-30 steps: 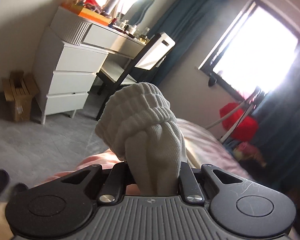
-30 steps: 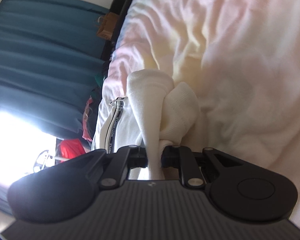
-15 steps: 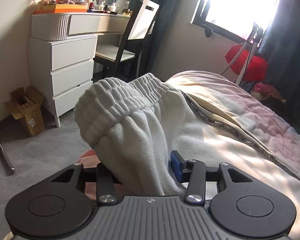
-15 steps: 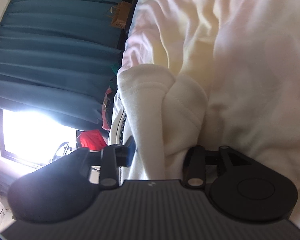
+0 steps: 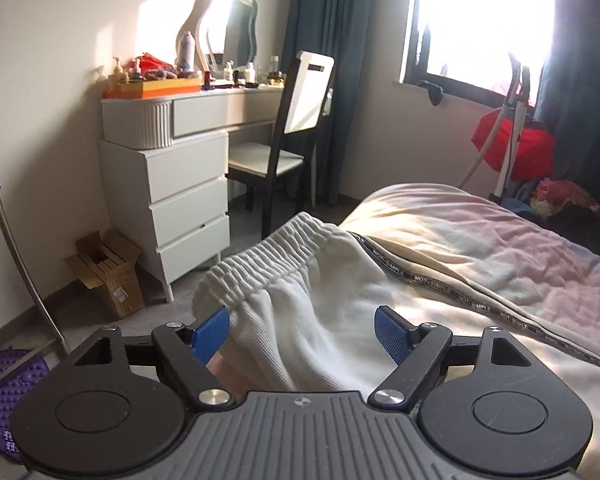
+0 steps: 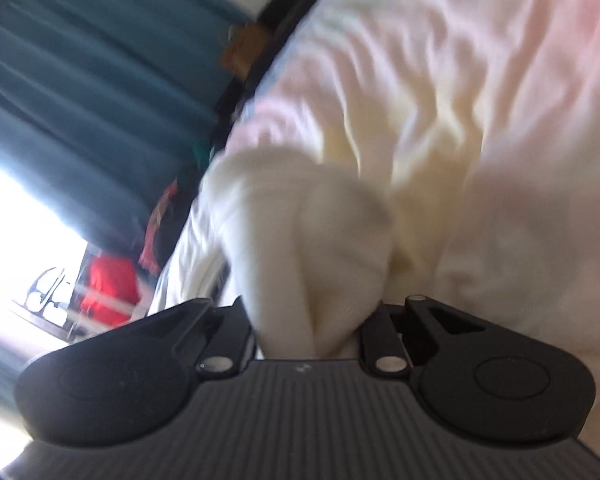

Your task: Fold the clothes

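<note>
White ribbed sweatpants (image 5: 312, 300) with an elastic waistband and a black lettered side stripe lie on the bed (image 5: 500, 232). My left gripper (image 5: 302, 330) is open, its blue pads on either side of the cloth just below the waistband, not pinching it. In the blurred right wrist view, a bunched fold of the same white pants (image 6: 312, 248) sits between the jaws of my right gripper (image 6: 312, 320). The jaws stand apart around the cloth and the fingertips are hidden by it.
A white dresser and vanity (image 5: 180, 184) with a chair (image 5: 292, 136) stand left of the bed. A cardboard box (image 5: 108, 272) and a purple mat (image 5: 4, 384) lie on the floor. Red items (image 5: 516, 144) sit under the window, teal curtains (image 6: 80, 100) beside it.
Both grippers have opened from a tight pinch on the pants. The left one has lowered the waistband onto the bed. The right view has shifted and is blurred by motion.
</note>
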Demonstrator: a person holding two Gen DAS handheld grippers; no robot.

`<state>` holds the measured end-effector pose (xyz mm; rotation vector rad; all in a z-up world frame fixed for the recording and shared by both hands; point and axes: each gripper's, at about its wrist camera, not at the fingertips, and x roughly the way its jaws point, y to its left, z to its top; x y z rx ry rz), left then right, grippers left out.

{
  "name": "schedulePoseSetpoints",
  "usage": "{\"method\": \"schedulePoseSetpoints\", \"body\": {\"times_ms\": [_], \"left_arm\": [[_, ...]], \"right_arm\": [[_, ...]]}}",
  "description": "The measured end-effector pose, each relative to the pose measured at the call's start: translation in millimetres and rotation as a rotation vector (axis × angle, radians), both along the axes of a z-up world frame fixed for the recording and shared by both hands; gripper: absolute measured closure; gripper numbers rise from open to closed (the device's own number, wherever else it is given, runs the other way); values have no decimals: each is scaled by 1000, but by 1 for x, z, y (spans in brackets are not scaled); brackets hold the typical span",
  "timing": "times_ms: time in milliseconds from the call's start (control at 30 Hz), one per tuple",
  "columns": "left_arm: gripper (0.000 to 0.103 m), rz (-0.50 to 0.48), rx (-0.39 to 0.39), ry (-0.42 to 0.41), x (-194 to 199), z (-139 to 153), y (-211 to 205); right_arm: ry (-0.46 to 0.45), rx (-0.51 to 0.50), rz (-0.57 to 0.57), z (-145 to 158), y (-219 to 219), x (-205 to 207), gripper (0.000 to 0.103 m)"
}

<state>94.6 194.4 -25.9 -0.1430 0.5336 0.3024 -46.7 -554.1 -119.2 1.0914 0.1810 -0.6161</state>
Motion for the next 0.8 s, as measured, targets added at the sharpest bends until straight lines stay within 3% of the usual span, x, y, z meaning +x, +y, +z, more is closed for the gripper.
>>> {"method": "schedulePoseSetpoints", "body": {"times_ms": [167, 300, 467, 600, 700, 800], "left_arm": [[21, 9, 76, -74, -9, 14, -19], [18, -159, 63, -24, 1, 7, -59], [18, -427, 111, 66, 6, -27, -146], [16, -583, 112, 93, 2, -65, -202], [10, -613, 258, 117, 2, -94, -233], [10, -609, 210, 138, 6, -99, -228]], "right_arm": [[-18, -19, -81, 13, 14, -5, 90], [29, -21, -101, -1, 12, -1, 90], [126, -238, -70, 16, 35, 15, 90], [186, -422, -61, 45, 56, 22, 90], [183, -627, -43, 75, 91, 28, 90], [119, -817, 15, 104, 139, 29, 90]]}}
